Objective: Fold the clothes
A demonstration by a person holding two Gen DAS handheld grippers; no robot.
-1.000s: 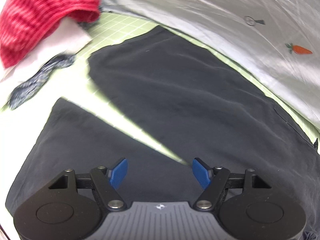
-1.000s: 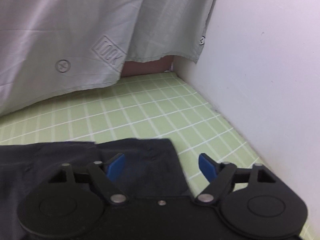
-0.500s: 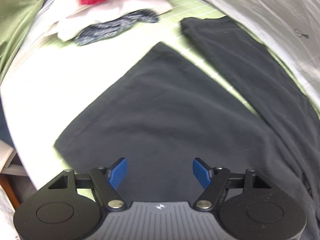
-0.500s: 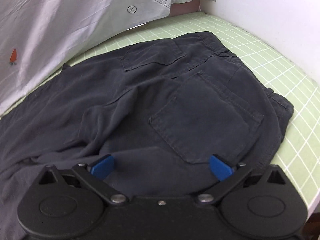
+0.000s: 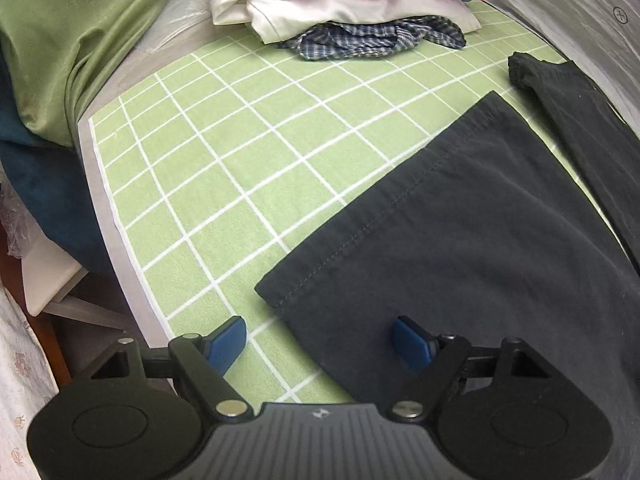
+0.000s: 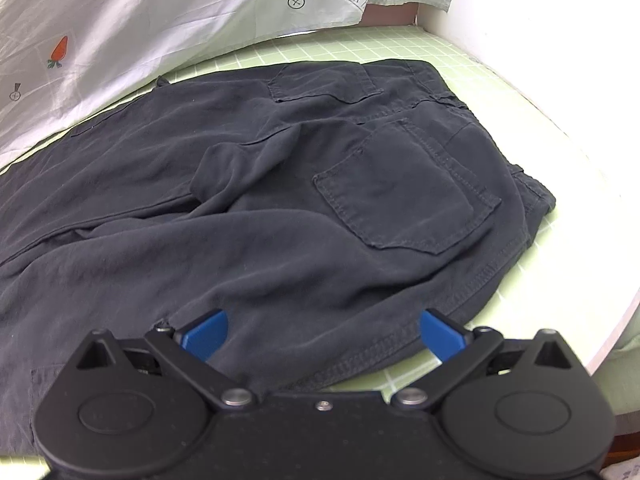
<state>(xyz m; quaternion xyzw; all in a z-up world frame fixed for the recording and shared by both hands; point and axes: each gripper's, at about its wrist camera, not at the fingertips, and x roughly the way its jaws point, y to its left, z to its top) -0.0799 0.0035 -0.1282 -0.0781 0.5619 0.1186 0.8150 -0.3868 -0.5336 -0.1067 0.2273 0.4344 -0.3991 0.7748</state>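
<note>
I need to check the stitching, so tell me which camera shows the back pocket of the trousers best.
The right wrist view. The back pocket lies in full sight there, stitching sharp, beyond the open right gripper. The left wrist view shows only the trouser legs and no pocket.

Grey sheet (image 6: pixel 192 20) print: boxed word "LOOK", seen upside down
Also printed there: a circled cross sign

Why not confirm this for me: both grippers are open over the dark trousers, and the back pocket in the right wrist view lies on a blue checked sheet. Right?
Not quite. The right wrist view shows the sheet is green checked, not blue. Both the left gripper and right gripper are open over the dark trousers, back pocket facing up.
</note>
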